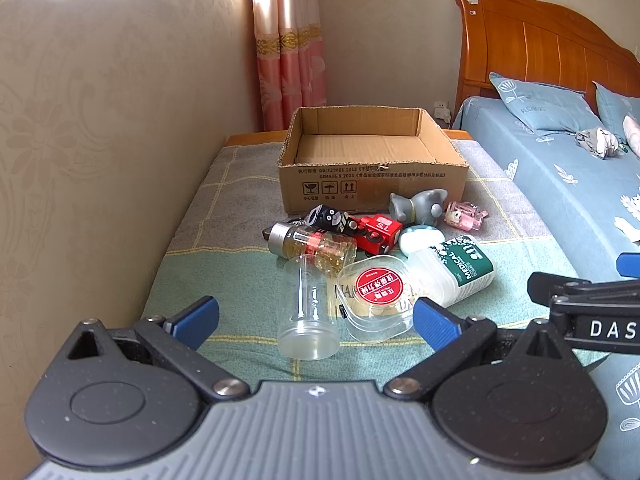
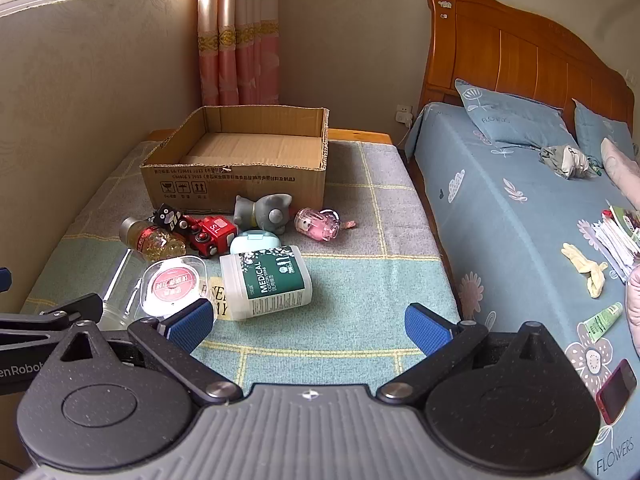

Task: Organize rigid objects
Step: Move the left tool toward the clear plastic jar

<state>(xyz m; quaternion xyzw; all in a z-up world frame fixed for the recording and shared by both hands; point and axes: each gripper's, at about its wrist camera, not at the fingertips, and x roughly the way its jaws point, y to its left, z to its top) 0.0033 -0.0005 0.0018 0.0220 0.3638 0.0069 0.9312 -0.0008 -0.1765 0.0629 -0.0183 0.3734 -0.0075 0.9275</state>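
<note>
Left gripper (image 1: 316,316): held low over the checked blanket (image 1: 224,264), blue-padded fingers spread wide, nothing between them
Right gripper (image 2: 308,322): alongside the left, fingers likewise spread and empty above the blanket
Clear jar (image 1: 308,312): on its side, mouth toward the left gripper's camera, nearest of the clutter
Clear square container (image 1: 376,296): red round label up, touching the jar's right side
Cotton swab box (image 2: 272,280): green "MEDICAL" label, lying flat just right of the square container
Glass bottle (image 1: 312,246): metal-capped, yellow contents, on its side behind the jar
Red toy vehicle (image 1: 376,232): tipped over, beside a black toy figure (image 1: 330,218)
Grey elephant figure (image 2: 264,210): toppled against the box front, pink clear toy (image 2: 318,224) to its right
Cardboard box (image 1: 372,184): open-topped, at the blanket's far end, beyond all the objects
Bed (image 2: 520,216): blue floral sheet, along the right
</note>
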